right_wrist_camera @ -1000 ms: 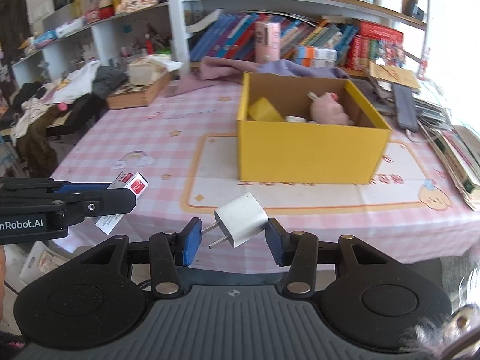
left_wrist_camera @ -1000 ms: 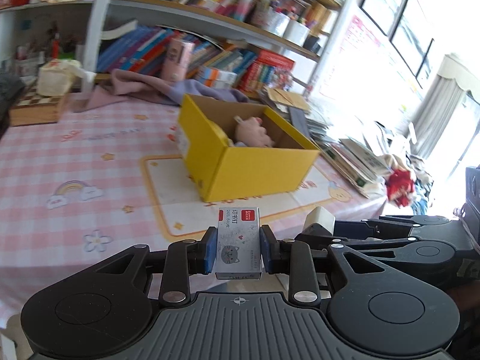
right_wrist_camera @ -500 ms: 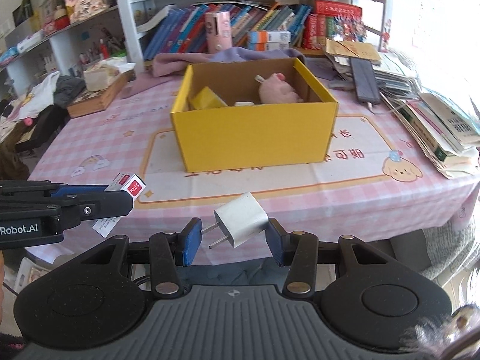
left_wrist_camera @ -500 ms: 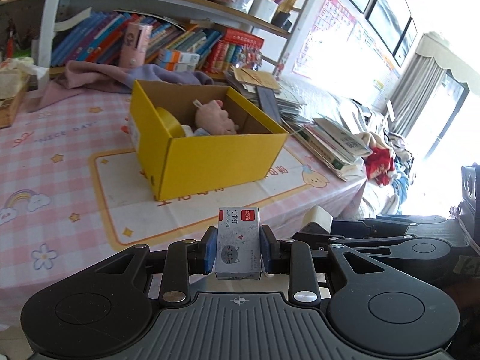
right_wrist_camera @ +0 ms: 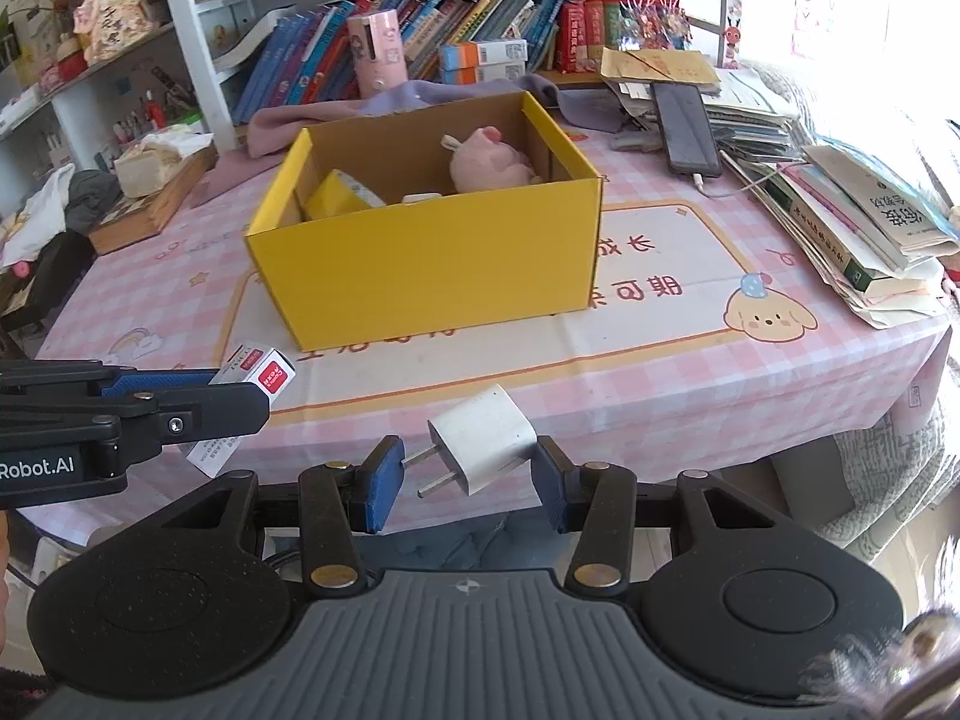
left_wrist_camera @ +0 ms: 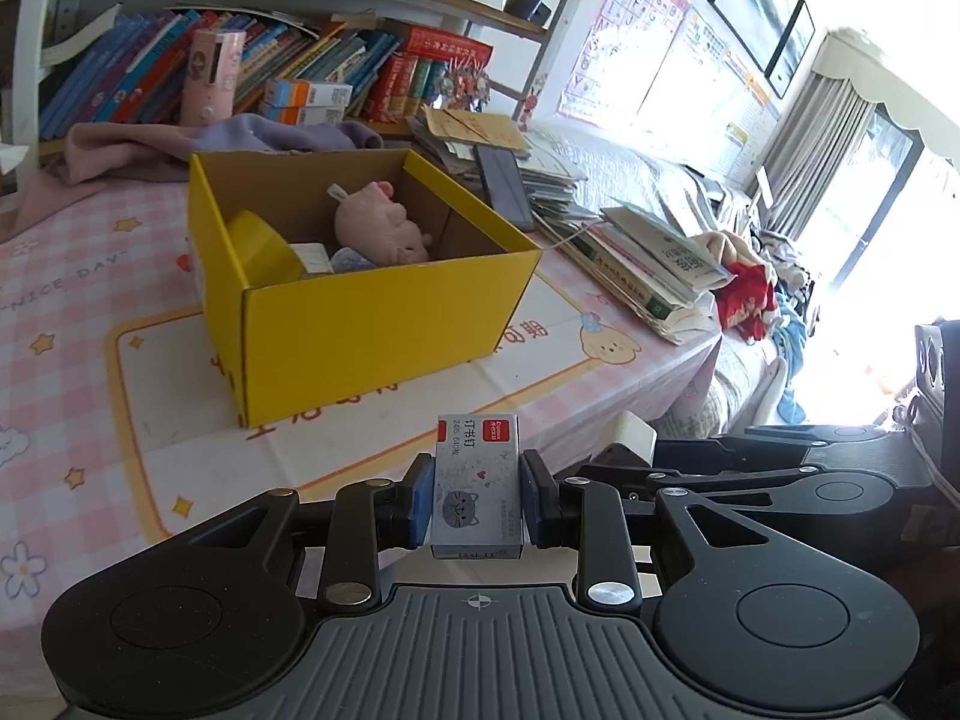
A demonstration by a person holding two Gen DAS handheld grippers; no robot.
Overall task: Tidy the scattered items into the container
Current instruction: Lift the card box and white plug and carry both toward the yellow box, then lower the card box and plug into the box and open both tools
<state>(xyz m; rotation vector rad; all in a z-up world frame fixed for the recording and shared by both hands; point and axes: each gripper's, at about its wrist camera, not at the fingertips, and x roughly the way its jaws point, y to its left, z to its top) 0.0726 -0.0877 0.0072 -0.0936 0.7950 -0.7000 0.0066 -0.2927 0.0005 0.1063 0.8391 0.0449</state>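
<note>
Short of the yellow box [right_wrist_camera: 432,252]: left gripper [left_wrist_camera: 477,501] clenches staple box [left_wrist_camera: 477,480], right gripper [right_wrist_camera: 462,474] clenches plug [right_wrist_camera: 483,444]; release only above box opening.

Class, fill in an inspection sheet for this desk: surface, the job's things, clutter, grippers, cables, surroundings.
Surface: pink checked tablecloth with a cartoon mat.
Job's things: yellow cardboard box open, holding a pink plush toy; staple box; white plug adapter.
Clutter: stacked books, phone.
Grippers: left gripper jaws shut on the staple box; right gripper holds the adapter.
Cables: phone's charging cable.
Surroundings: bookshelf.
</note>
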